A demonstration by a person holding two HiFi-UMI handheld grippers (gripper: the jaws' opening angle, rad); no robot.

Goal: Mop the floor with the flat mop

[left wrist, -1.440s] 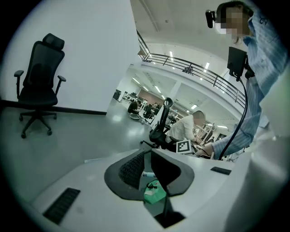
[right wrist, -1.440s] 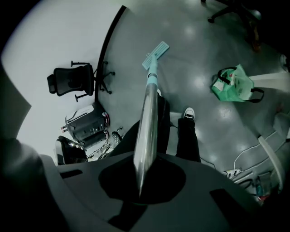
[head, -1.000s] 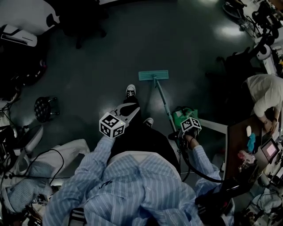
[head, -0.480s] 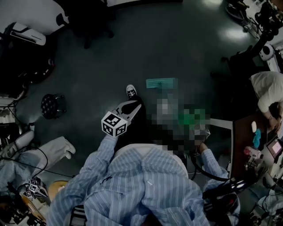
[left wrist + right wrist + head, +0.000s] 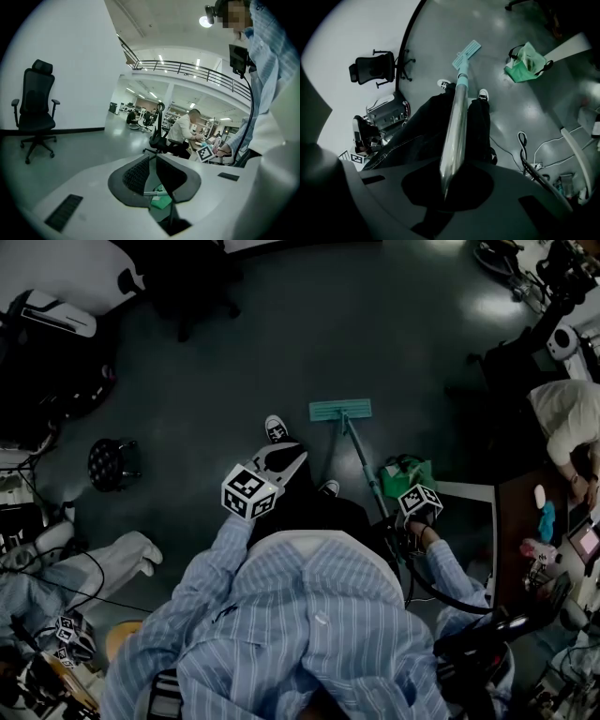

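Two grippers: my left gripper (image 5: 284, 458) and my right gripper (image 5: 392, 524), one in each hand, out in front of my striped shirt.
Left gripper (image 5: 152, 163): jaws slightly apart with nothing gripped; it hangs in the air above my left leg, clear of the mop.
Right gripper (image 5: 444, 190): jaws clamped round the shiny metal handle (image 5: 457, 119) of the flat mop, near its upper end.
Handle (image 5: 361, 460): slants forward and down from my right gripper to the floor (image 5: 281, 334).
Mop head (image 5: 340, 410): teal, flat on the dark floor, just ahead of my feet and beside my left shoe (image 5: 276, 429).
Right shoe (image 5: 328, 488): further back, left of the handle.
Green bag (image 5: 405, 474): on the floor just right of the handle.
Office chair (image 5: 35, 117): black, by the white wall.
Other person (image 5: 567, 427): light top, at a desk well off to my right.
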